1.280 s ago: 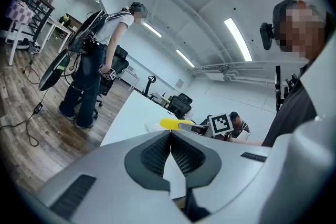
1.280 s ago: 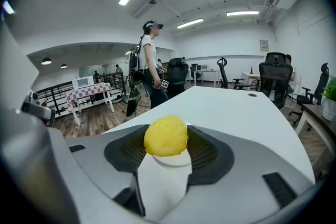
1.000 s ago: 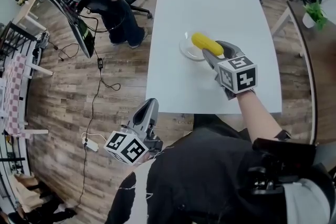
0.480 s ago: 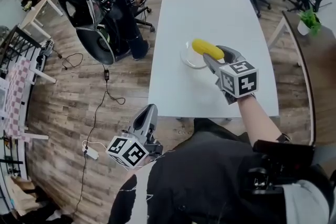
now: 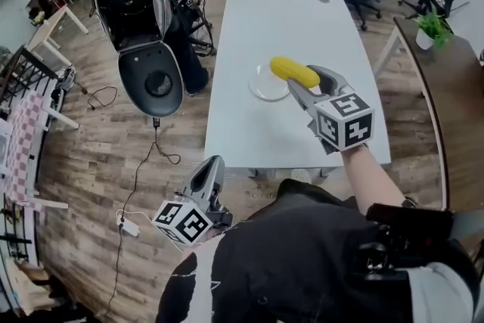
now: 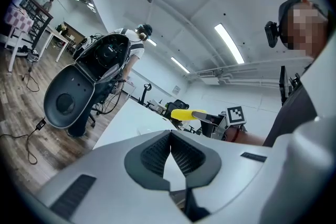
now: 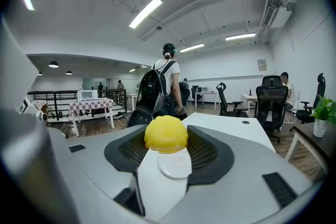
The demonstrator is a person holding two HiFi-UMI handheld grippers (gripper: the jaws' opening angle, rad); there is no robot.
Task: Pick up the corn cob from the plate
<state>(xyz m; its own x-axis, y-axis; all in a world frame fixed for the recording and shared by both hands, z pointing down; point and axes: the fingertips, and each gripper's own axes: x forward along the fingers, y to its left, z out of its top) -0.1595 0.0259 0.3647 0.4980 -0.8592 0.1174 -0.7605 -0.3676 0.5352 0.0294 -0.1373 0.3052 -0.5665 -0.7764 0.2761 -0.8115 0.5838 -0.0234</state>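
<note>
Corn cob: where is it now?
Head view, right of centre: the corn cob is clamped in the right gripper, held just over the white plate's right rim on the white table.

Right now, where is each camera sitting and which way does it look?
Head view: on the person's head, looking steeply down at the table, plate and corn cob; shows left tongs, right tongs, right forearm, dark torso.
Left gripper view: on the left tongs, low beside the table, facing past its shut jaws toward the corn cob; person's torso at right.
Right gripper view: on the right tongs, facing along the table; jaws grip the corn cob, plate below.
Shared: all three show the corn cob and table.
</note>
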